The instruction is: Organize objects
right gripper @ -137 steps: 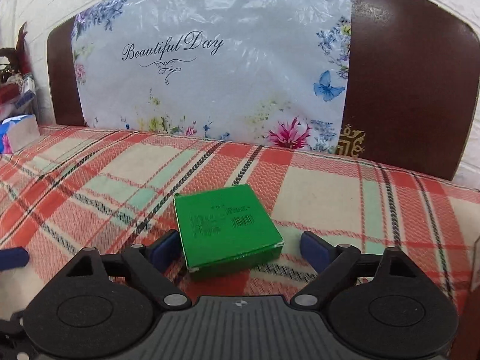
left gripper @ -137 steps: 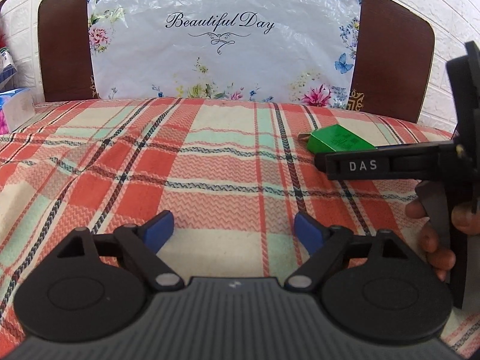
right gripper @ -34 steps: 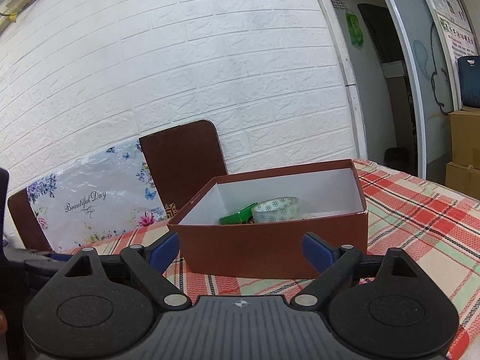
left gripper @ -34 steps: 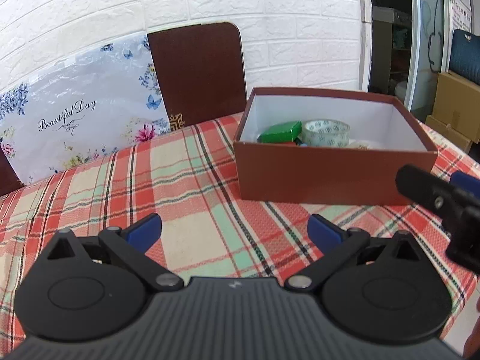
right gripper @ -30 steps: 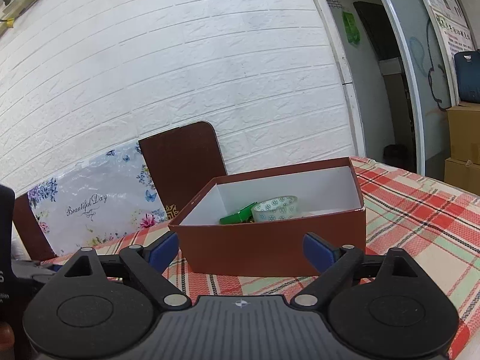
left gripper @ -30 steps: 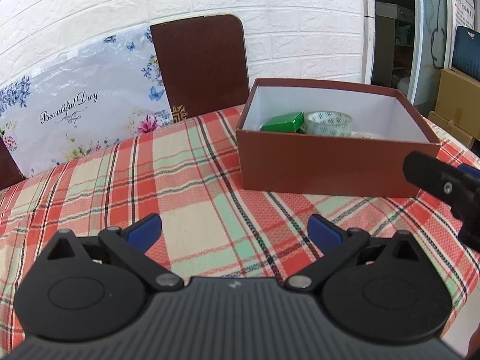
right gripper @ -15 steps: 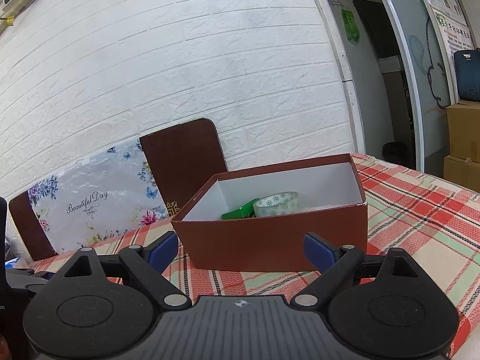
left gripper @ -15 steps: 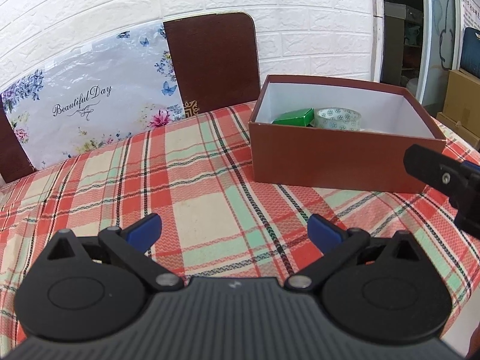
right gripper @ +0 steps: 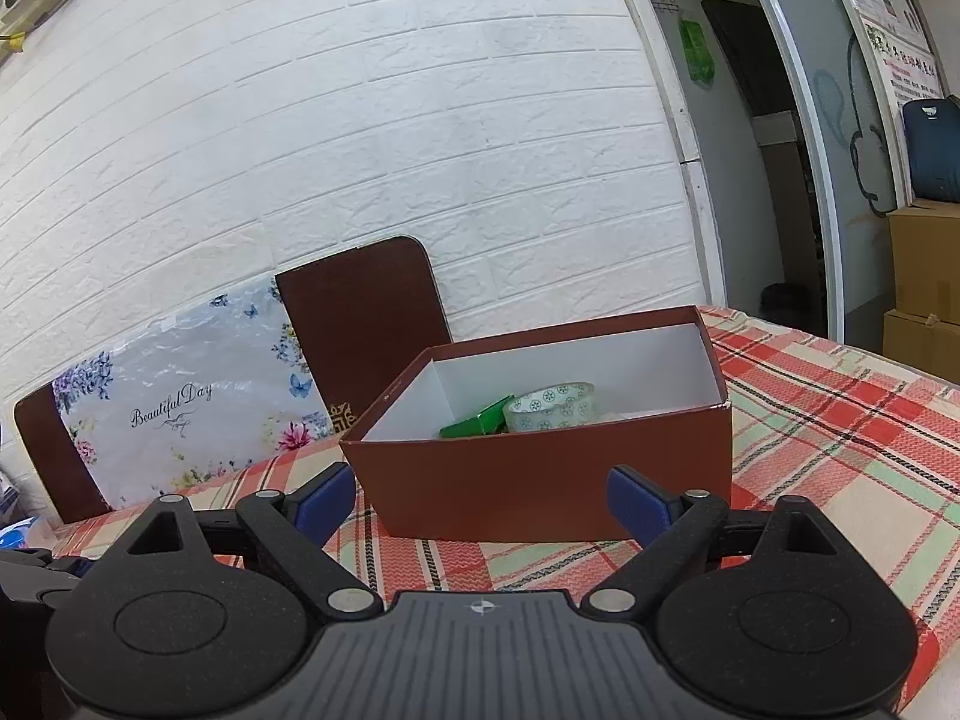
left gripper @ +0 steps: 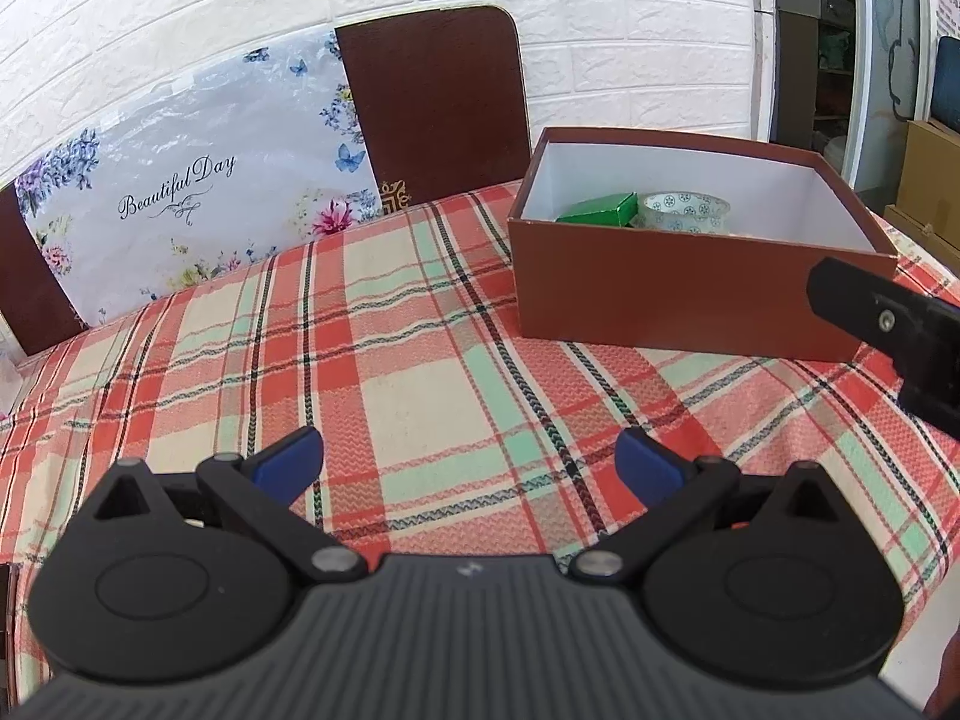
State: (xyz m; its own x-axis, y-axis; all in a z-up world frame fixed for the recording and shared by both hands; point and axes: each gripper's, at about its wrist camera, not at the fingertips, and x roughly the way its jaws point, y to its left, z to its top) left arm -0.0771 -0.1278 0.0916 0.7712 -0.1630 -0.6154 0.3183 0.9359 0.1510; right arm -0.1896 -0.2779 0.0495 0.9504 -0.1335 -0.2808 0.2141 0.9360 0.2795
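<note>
An open brown box [left gripper: 678,306] with a white inside stands on the plaid tablecloth [left gripper: 420,372]. A small green box [left gripper: 597,209] and a patterned tape roll [left gripper: 684,211] lie inside it. The brown box [right gripper: 552,474], green box [right gripper: 477,418] and tape roll [right gripper: 549,405] also show in the right wrist view. My left gripper [left gripper: 468,461] is open and empty, above bare cloth left of the box. My right gripper [right gripper: 480,501] is open and empty, just in front of the box's near wall. Part of the right gripper's body [left gripper: 888,330] shows at the right edge of the left wrist view.
A floral "Beautiful Day" bag [left gripper: 198,180] leans against dark brown chair backs [left gripper: 438,108] behind the table. A white brick wall [right gripper: 360,150] is behind. A doorway with cardboard boxes [right gripper: 924,282] is at the far right. The table edge runs at the lower right.
Since 4.6 s ago the green box has gone from the cloth between my right fingers into the brown box. In the last second both grippers drew back slightly from the box.
</note>
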